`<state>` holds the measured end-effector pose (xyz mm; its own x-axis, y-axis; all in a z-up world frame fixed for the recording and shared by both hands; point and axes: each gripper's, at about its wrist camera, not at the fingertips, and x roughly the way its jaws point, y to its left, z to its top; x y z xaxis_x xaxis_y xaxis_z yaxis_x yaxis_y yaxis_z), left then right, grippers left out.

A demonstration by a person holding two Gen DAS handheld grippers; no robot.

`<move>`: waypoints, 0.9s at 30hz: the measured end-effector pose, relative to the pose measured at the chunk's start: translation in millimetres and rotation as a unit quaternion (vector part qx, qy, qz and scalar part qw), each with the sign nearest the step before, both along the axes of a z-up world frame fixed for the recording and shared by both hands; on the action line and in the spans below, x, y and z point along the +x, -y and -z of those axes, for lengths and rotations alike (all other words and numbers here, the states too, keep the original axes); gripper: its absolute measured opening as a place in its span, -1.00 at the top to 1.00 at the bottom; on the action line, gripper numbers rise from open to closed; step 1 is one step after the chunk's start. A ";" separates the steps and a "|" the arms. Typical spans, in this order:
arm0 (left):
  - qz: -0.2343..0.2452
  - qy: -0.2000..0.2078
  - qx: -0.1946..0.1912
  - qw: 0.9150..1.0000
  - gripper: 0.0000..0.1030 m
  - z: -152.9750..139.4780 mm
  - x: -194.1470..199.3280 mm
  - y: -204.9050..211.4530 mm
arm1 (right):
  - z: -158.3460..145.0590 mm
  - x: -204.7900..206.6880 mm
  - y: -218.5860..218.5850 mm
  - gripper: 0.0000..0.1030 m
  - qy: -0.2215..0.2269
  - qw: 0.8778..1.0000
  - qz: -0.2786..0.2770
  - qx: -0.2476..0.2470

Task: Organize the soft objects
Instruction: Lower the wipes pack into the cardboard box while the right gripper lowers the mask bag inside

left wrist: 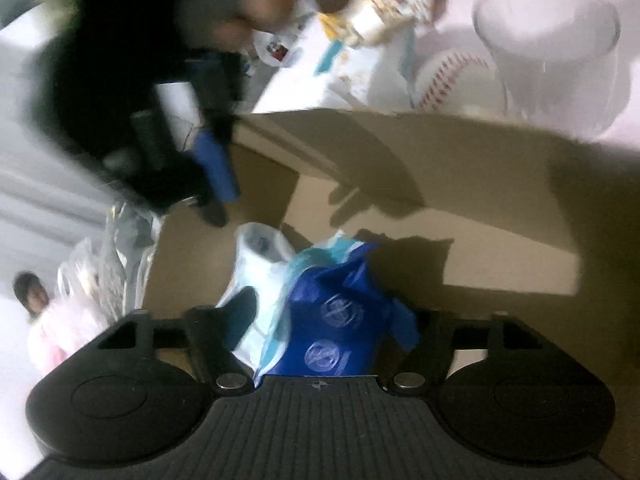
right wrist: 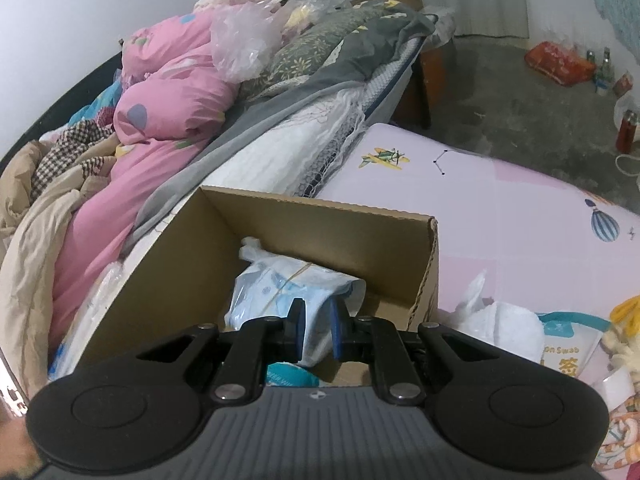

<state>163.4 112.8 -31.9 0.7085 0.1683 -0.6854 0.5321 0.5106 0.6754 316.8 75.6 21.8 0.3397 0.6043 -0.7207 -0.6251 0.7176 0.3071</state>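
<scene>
Left gripper (left wrist: 316,320): fingers wide, blue packet (left wrist: 336,332) loose between; I'd withdraw straight.
Right gripper (right wrist: 316,330): fingers pinch pale bag (right wrist: 280,292) inside box (right wrist: 320,224).

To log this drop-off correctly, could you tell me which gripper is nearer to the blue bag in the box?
Left. The left gripper's open fingers straddle the blue bag; the right gripper hovers over the cardboard box, clear of the bag.

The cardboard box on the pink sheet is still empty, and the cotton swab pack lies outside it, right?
Not quite: in the right wrist view, the cardboard box already holds a pale blue plastic package. The cotton swab pack does lie outside it on the pink sheet.
</scene>
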 end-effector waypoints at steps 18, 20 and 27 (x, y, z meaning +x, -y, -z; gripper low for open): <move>0.000 -0.080 -0.152 0.985 -0.23 -7.9 14.9 -11.4 | 0.1 -9.1 5.4 0.71 0.012 1.000 -0.004 0.003; 0.025 -0.064 -0.119 0.991 -0.18 -0.7 6.1 -9.7 | 0.0 -10.2 5.1 0.71 0.012 1.000 -0.008 0.003; 0.028 -0.015 -0.006 0.999 0.32 14.4 2.6 -29.4 | 0.7 -17.8 -0.8 0.71 0.040 0.999 -0.016 -0.014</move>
